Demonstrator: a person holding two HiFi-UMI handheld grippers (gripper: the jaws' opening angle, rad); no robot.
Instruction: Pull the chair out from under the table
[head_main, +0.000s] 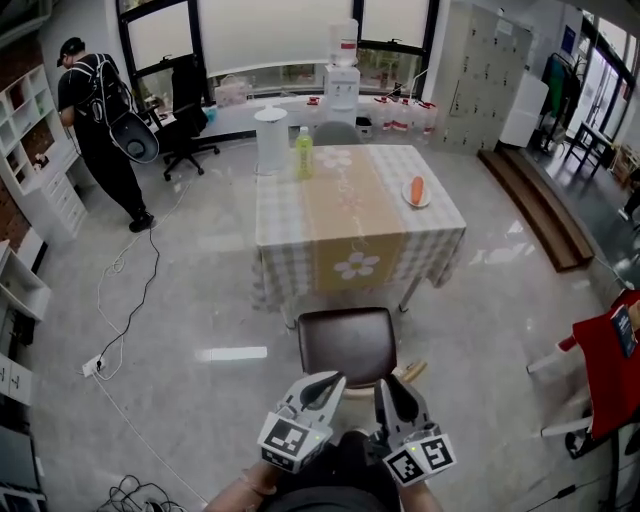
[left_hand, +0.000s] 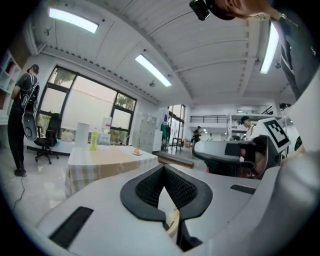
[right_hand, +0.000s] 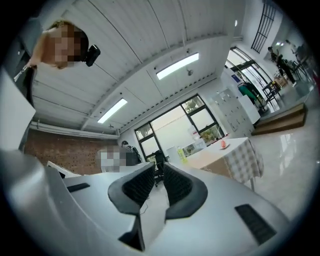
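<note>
The chair (head_main: 347, 343), with a dark brown seat, stands on the floor just in front of the near edge of the table (head_main: 340, 205), which wears a checked cloth. Its whole seat shows in the head view. Both grippers hang close together above the chair's near side, pointing toward the table. My left gripper (head_main: 326, 381) (left_hand: 163, 168) is shut with nothing between its pads. My right gripper (head_main: 394, 386) (right_hand: 159, 169) has a narrow gap between its jaws and holds nothing. Neither touches the chair.
On the table stand a green bottle (head_main: 304, 153) and a plate with an orange thing (head_main: 417, 192). A person (head_main: 100, 130) stands far left near shelves. Cables (head_main: 130, 300) trail over the floor at left. A red-draped chair (head_main: 605, 370) is at right.
</note>
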